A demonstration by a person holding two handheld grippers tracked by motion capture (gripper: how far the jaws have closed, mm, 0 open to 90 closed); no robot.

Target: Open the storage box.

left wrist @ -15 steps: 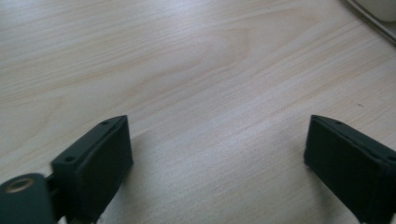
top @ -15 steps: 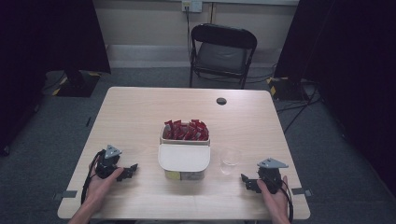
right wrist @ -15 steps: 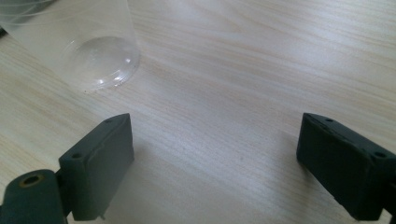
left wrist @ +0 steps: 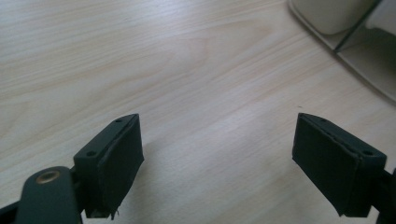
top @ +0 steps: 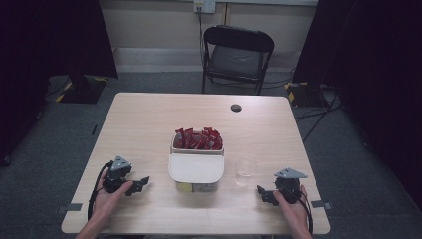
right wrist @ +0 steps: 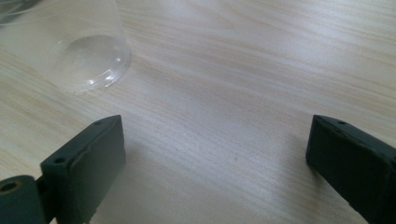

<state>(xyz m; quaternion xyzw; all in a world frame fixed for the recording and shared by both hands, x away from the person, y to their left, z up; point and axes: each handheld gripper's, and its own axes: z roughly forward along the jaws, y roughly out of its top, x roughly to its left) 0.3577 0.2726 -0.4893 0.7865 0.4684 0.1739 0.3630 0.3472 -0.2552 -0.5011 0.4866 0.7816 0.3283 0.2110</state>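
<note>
The right hand-held gripper (top: 265,194) is resting on the bench (top: 149,124), jaws gaping with nothing between them, just beside the clear plastic cup (top: 245,171). The left hand-held gripper (top: 138,185) is likewise lying wide open, near the white box (top: 195,169) of red packets (top: 198,139).

The table (top: 149,129) is pale matt wood grain. At its 5 o'clock, the cup (top: 245,171) is clear glossy plastic. The gripper pads (left wrist: 119,163) look like matt black rubber; the packets (top: 198,139) are shiny red.
</note>
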